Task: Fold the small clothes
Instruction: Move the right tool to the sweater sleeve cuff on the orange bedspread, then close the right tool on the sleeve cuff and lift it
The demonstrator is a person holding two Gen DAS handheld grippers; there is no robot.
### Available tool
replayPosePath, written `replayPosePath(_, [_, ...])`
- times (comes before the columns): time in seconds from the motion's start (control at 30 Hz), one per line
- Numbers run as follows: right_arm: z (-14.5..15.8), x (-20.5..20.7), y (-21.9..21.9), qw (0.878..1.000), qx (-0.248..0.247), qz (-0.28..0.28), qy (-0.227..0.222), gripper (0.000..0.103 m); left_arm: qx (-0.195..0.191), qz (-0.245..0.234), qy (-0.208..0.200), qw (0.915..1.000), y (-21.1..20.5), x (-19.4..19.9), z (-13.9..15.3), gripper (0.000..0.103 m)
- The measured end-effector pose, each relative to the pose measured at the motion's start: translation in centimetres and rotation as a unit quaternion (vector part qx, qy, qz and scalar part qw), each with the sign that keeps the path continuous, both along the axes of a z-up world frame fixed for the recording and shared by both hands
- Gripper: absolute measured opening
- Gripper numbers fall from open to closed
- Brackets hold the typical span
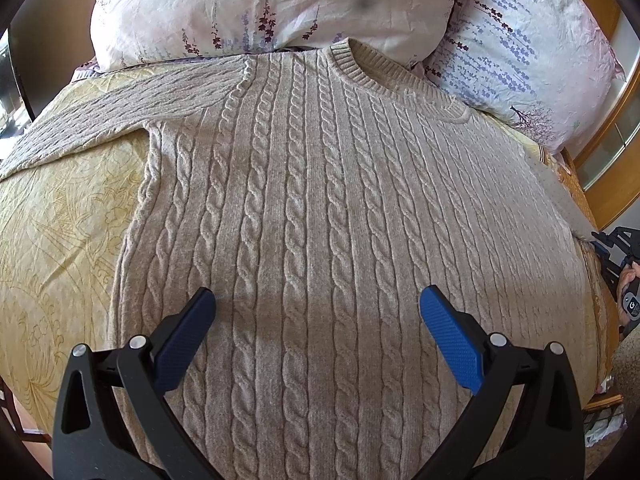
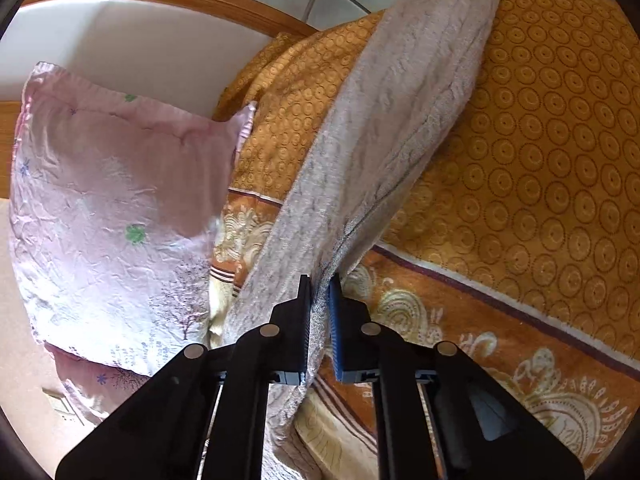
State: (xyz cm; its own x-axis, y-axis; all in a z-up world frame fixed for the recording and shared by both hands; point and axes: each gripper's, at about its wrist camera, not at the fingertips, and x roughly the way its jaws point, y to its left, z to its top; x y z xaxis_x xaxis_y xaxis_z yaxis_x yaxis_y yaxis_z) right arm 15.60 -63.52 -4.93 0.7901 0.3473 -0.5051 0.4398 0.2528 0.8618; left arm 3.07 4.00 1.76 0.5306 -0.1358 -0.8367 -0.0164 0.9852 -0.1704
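Beige sweater [image 1: 320, 208] lying flat on bed [image 1: 60, 220]; right gripper [image 2: 320, 300] pinching sleeve [image 2: 400, 112], starting fold; left gripper [image 1: 318, 320] hovering agape above hem. Next: carrying sleeve across chest.

Black tool [image 1: 318, 300], blue ribbed pads [image 1: 450, 336]

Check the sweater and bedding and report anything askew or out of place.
Nothing looks damaged or spilled. The sweater lies mostly flat, one sleeve spread sideways. The other sleeve hangs off the bed edge, pinched in the right gripper. The left gripper is open above it.
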Motion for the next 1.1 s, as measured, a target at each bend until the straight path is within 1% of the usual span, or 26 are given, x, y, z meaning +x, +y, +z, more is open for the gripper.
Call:
replayPosePath(0.1, [1.9,0.1,0.2,0.999,-0.014,0.009,-0.042,0.009,-0.002,0.002,-0.003,1.0000,0.3,-0.2,0.1,0.101])
replayPosePath(0.2, [4.2,0.5,0.7,0.995,-0.028,0.026,-0.087,0.009,-0.003,0.004,-0.006,1.0000,0.5,-0.4,0.2,0.101])
replayPosePath(0.3, [6.6,1.1,2.0,0.989,-0.046,0.057,-0.130,0.009,-0.006,0.007,-0.011,0.9999,0.8,-0.5,0.4,0.101])
replayPosePath(0.4, [8.9,1.7,4.3,0.978,-0.065,0.102,-0.170,0.009,-0.009,0.011,-0.013,0.9998,1.0,-0.6,0.5,0.101])
replayPosePath(0.47, [10.3,2.3,6.7,0.967,-0.080,0.144,-0.194,0.008,-0.011,0.013,-0.013,0.9998,1.2,-0.7,0.5,0.101])
replayPosePath(0.5, [10.9,2.3,7.9,0.960,-0.089,0.168,-0.204,0.005,-0.012,0.014,-0.014,0.9997,1.3,-0.7,0.5,0.101])
replayPosePath(0.6, [12.4,2.7,13.3,0.931,-0.127,0.256,-0.227,0.005,-0.013,0.017,-0.015,0.9997,1.5,-0.9,0.6,0.101])
replayPosePath(0.63, [12.4,2.8,15.5,0.919,-0.142,0.290,-0.228,0.005,-0.015,0.018,-0.016,0.9996,1.6,-1.0,0.6,0.101])
replayPosePath(0.67, [12.2,3.0,17.4,0.908,-0.160,0.319,-0.220,0.005,-0.016,0.019,-0.016,0.9996,1.7,-1.0,0.6,0.101])
replayPosePath(0.7, [11.6,3.1,19.2,0.900,-0.175,0.343,-0.205,0.005,-0.017,0.021,-0.016,0.9995,1.8,-1.1,0.6,0.101])
replayPosePath(0.73, [11.0,2.9,20.2,0.899,-0.177,0.352,-0.191,0.005,-0.017,0.021,-0.016,0.9995,1.9,-1.2,0.7,0.101])
replayPosePath(0.77, [10.3,2.8,20.6,0.903,-0.169,0.352,-0.178,0.005,-0.016,0.022,-0.018,0.9995,2.0,-1.3,0.8,0.101])
replayPosePath(0.8, [9.7,2.4,20.3,0.910,-0.161,0.343,-0.168,0.006,-0.014,0.023,-0.020,0.9994,2.2,-1.5,0.9,0.101])
replayPosePath(0.83, [9.2,2.3,19.4,0.920,-0.150,0.325,-0.160,0.007,-0.014,0.026,-0.023,0.9993,2.4,-1.6,1.0,0.101])
replayPosePath(0.87, [8.9,2.1,18.4,0.929,-0.138,0.308,-0.153,0.015,-0.015,0.029,-0.023,0.9992,2.6,-1.7,1.0,0.101])
replayPosePath(0.9, [8.5,2.0,17.4,0.938,-0.126,0.288,-0.144,0.032,-0.016,0.033,-0.023,0.9991,2.9,-1.7,1.0,0.101])
replayPosePath(0.93, [8.1,2.1,15.9,0.949,-0.106,0.262,-0.137,0.040,-0.016,0.036,-0.020,0.9990,3.1,-1.8,0.9,0.101])
replayPosePath(0.97, [7.6,2.4,14.1,0.961,-0.077,0.230,-0.130,0.048,-0.018,0.039,-0.018,0.9989,3.3,-1.8,0.9,0.101])
replayPosePath(1.0, [7.0,2.6,12.3,0.972,-0.050,0.197,-0.118,0.048,-0.018,0.040,-0.015,0.9989,3.5,-1.7,0.8,0.101])
replayPosePath(1.03, [6.3,3.4,11.0,0.980,-0.023,0.167,-0.106,0.048,-0.018,0.041,-0.013,0.9989,3.6,-1.7,0.7,0.101])
replayPosePath(1.1, [4.8,4.2,9.0,0.989,0.026,0.122,-0.084,0.048,-0.017,0.039,-0.010,0.9991,3.6,-1.7,0.6,0.101])
